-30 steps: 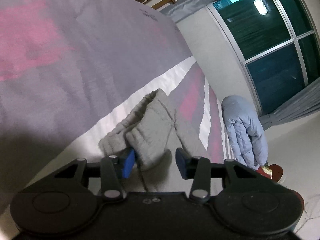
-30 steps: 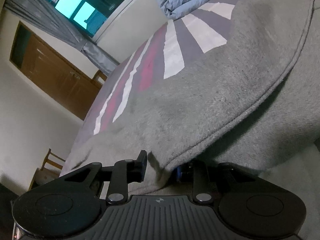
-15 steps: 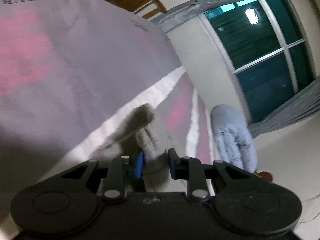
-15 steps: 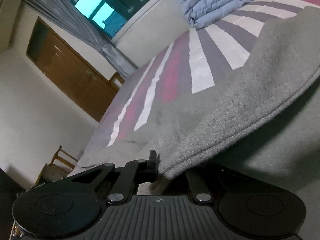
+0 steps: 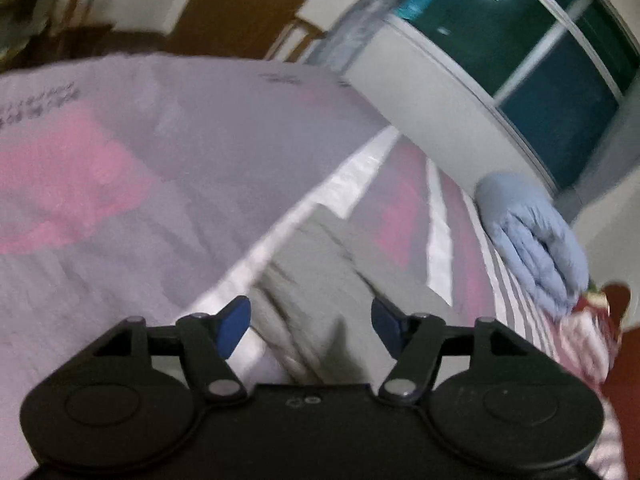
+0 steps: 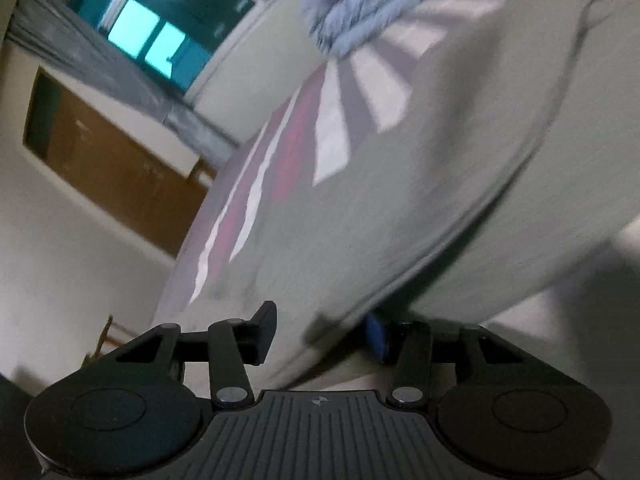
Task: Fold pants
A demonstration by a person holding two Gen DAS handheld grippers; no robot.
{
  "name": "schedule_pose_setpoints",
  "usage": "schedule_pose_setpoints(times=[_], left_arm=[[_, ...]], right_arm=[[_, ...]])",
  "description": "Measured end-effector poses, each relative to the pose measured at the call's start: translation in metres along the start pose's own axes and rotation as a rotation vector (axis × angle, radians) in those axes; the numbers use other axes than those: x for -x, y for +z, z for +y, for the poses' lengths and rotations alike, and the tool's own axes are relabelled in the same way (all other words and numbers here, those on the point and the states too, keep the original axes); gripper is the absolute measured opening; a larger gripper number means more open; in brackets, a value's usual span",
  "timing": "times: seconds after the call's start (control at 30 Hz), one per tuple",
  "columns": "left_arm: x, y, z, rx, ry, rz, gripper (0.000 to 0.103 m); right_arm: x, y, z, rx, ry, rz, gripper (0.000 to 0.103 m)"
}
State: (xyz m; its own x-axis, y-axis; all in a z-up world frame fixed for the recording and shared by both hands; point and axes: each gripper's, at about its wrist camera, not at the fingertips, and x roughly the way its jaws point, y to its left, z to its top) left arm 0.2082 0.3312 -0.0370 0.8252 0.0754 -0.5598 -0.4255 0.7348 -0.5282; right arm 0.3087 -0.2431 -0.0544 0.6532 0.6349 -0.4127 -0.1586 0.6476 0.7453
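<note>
- Pants point(image 5: 320, 280) of grey fleece are spread on a striped bedcover point(image 5: 160, 184), straight ahead of and just below both grippers.
- The left gripper point(image 5: 310, 322) is seen with its blue pads apart; its jaws have just been opening, and the cuffed end of the pants lies in the gap, pressed by neither pad.
- From the left gripper, the long axis of the garment is seen to run forward and slightly to the left, away along a white stripe.
- The right gripper point(image 6: 320, 334) is likewise parted, having just been opening; a hemmed edge of the pants hangs loose between its jaws and partly hides the right-hand pad.
- Whether that hidden pad touches the cloth cannot be told with certainty; no clamping is evident.
- Ahead of the right gripper the cloth rises as a broad fold to the upper right.
- A pale blue quilt point(image 5: 532, 240) is bundled well beyond the pants, to the right.
- The fold is judged to have been laid down; neither hand is clearly the nearer for the next grasp, since cloth lies at both.
</note>
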Motion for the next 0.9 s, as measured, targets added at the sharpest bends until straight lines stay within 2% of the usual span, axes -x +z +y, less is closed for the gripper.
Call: schedule_pose_setpoints(times=[0.13, 0.23, 0.4, 0.47, 0.57, 0.67, 0.73, 0.8, 0.87, 0.9], left_arm=[[-0.003, -0.024, -0.035, -0.046, -0.017, -0.009, 0.059], [-0.015, -0.042, -0.056, -0.083, 0.02, 0.015, 0.057], [-0.037, -0.075, -0.071, -0.135, 0.112, 0.057, 0.064], [-0.045, -0.088, -0.071, -0.196, 0.139, 0.04, 0.064], [-0.048, -0.101, -0.069, -0.227, 0.143, -0.01, 0.065], [-0.047, -0.105, -0.069, -0.236, 0.139, -0.024, 0.065], [-0.047, -0.106, -0.068, -0.239, 0.132, -0.028, 0.065], [-0.048, -0.107, -0.072, -0.238, 0.128, -0.029, 0.065], [-0.047, -0.107, -0.07, -0.237, 0.125, -0.031, 0.065], [-0.047, -0.107, -0.07, -0.236, 0.123, -0.031, 0.065]], right_arm=[[0.027, 0.022, -0.026, -0.049, -0.047, -0.085, 0.047], [0.035, 0.039, -0.049, -0.108, -0.065, -0.12, 0.047], [0.029, 0.051, -0.077, -0.176, -0.051, -0.097, 0.047], [0.023, 0.054, -0.087, -0.195, -0.043, -0.079, 0.047], [0.016, 0.059, -0.099, -0.228, -0.014, -0.081, 0.047], [0.01, 0.064, -0.109, -0.266, 0.006, -0.086, 0.045], [0.005, 0.068, -0.112, -0.253, -0.002, -0.082, 0.035], [0.0, 0.068, -0.113, -0.255, -0.019, -0.072, 0.015], [-0.005, 0.071, -0.115, -0.267, -0.021, -0.07, 0.007], [-0.003, 0.07, -0.115, -0.26, -0.016, -0.078, 0.006]])
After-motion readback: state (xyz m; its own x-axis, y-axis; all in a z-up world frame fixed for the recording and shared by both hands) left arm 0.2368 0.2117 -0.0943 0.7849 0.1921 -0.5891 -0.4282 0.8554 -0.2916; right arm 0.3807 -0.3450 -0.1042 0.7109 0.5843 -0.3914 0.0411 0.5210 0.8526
